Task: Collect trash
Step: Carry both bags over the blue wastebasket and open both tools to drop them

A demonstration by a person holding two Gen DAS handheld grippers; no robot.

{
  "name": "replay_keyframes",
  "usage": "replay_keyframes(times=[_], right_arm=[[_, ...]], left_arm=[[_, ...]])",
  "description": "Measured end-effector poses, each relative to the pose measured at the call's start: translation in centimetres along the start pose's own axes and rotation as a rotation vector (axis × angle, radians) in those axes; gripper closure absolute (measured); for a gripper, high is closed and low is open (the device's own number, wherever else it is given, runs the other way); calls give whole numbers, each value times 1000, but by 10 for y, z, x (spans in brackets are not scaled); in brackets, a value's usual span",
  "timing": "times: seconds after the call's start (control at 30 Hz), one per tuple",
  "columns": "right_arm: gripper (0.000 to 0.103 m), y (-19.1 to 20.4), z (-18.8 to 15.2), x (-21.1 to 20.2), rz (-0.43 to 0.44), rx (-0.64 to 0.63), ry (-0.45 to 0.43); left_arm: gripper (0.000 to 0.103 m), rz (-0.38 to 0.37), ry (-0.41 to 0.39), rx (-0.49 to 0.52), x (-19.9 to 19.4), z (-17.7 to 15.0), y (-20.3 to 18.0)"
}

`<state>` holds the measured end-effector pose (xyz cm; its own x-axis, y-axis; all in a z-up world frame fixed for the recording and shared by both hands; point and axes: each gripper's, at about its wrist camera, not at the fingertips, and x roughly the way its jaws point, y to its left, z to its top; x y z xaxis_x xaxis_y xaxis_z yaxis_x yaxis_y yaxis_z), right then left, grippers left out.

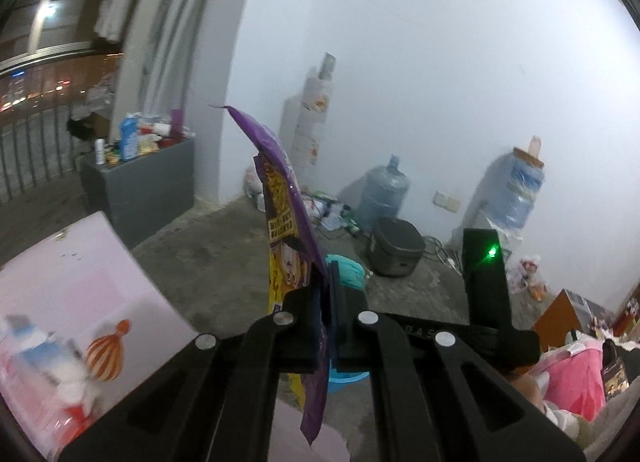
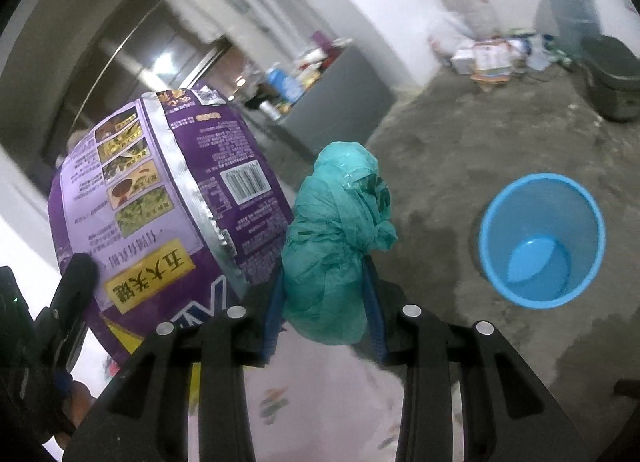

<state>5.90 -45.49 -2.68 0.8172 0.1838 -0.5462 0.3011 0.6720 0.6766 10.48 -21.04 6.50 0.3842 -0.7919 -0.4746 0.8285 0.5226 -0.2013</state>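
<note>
The left gripper (image 1: 329,282) is pressed together on the lower part of a flat purple foil snack bag with yellow label panels (image 1: 286,198); the bag stands edge-on between the fingers, most of it rising above the pinch and a short tail hanging below. The right gripper (image 2: 323,290) pinches a crumpled teal plastic bag tied into a knotted bundle (image 2: 340,230), the bundle filling the gap between its blue-padded fingers (image 2: 272,318) and bulging well above them. Both items are held over a pale pink printed surface (image 2: 320,394), side by side and nearly touching. The round blue plastic bin (image 2: 542,240) stands open on the grey concrete floor (image 2: 460,142), to the right of the teal bundle and apart from it. Risks, as judged — the tall purple bag is held low and may flop or twist in transit, catching the bin rim. The teal bundle is soft and slick; a loose pinch could let it slip onto the floor short of the bin.
</note>
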Motion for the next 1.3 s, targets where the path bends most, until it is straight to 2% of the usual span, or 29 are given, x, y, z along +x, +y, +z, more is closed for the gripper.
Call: replay_keyframes(times=[0.1,0.4,0.57,0.7,0.87,0.9,0.93,0.97,1.0,1.03,1.17,1.23,1.3], right_arm=[[69,-22,7,-3,-39,39,-17],[69,-88,29,6,-202,133,-24],[69,-131,35,31,-249,204,51],[68,-160,36,52,-284,262,107],[65,-199,32,69,-308,345,169],[64,-208,29,72,-317,369,183],[61,-214,27,75,-319,386,194],[59,-225,25,79,-327,415,208],[57,-235,23,81,-341,444,217],[53,-236,21,79,-351,467,219],[47,-248,19,69,-371,531,183],[41,-245,21,62,-353,516,147],[40,-239,26,61,-365,488,130]], left_arm=[[100,-22,35,13,24,0,-2],[100,-82,177,78,137,-1,-20],[100,-95,335,-15,226,-5,-9],[100,-81,409,-41,283,-10,-1],[98,-97,493,-51,327,-23,-9],[90,-97,508,-50,335,-27,-11],[71,-87,540,-44,348,-34,-15],[56,-72,555,-44,353,-39,-14],[28,-46,567,-48,359,-44,-14],[20,-12,573,-65,364,-49,-12],[18,-5,583,-108,363,-50,-12],[15,-21,577,-133,352,-47,-11],[15,-12,564,-134,342,-39,-16]])
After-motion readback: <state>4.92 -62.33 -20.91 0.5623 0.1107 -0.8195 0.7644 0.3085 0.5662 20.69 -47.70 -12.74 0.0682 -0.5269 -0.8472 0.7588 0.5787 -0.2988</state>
